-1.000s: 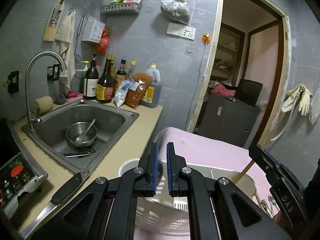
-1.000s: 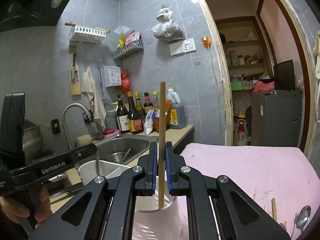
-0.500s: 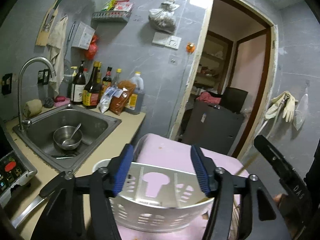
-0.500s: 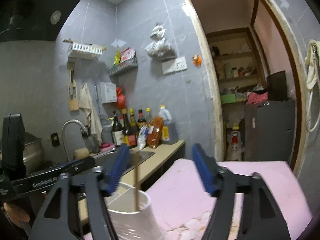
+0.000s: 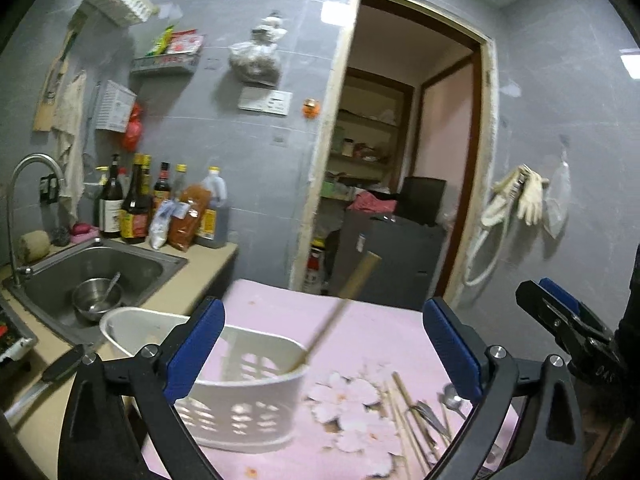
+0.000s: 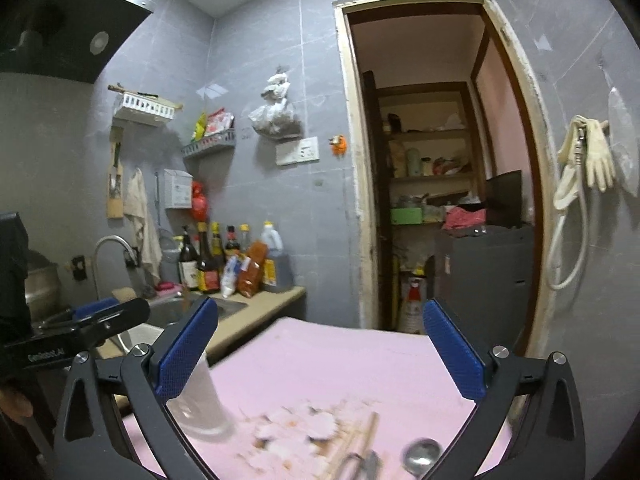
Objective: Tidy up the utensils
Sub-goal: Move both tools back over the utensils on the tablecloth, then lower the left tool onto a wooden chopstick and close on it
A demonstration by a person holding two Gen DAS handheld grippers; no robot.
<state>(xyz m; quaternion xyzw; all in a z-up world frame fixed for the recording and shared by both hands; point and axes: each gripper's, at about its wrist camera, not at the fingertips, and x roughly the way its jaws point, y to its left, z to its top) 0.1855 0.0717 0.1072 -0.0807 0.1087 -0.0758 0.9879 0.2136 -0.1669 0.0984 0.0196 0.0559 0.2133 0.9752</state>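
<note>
A white perforated utensil basket (image 5: 240, 396) stands on the pink flowered cloth (image 5: 384, 328), and one wooden chopstick (image 5: 340, 312) leans in it, top tilted right. My left gripper (image 5: 324, 346) is behind the basket, its jaws opening wide with nothing pressed between the pads. More chopsticks (image 5: 404, 420) and spoons (image 5: 452, 396) lie loose on the cloth at lower right. In the right wrist view my right gripper (image 6: 320, 354) is also opening and holds nothing; the basket (image 6: 200, 396) is blurred at its left finger, and chopsticks (image 6: 360, 436) and a spoon (image 6: 420, 452) lie below.
Left of the cloth is a counter with a steel sink (image 5: 100, 276) holding a bowl (image 5: 96, 300), a faucet (image 5: 24, 200), several bottles (image 5: 136, 204) and a knife (image 5: 44, 380). A doorway (image 5: 400, 184) opens behind the table.
The right gripper, shut on an upright chopstick, opened and let it go into the basket. The left gripper opened from shut. Both pulled back and up from the basket.
</note>
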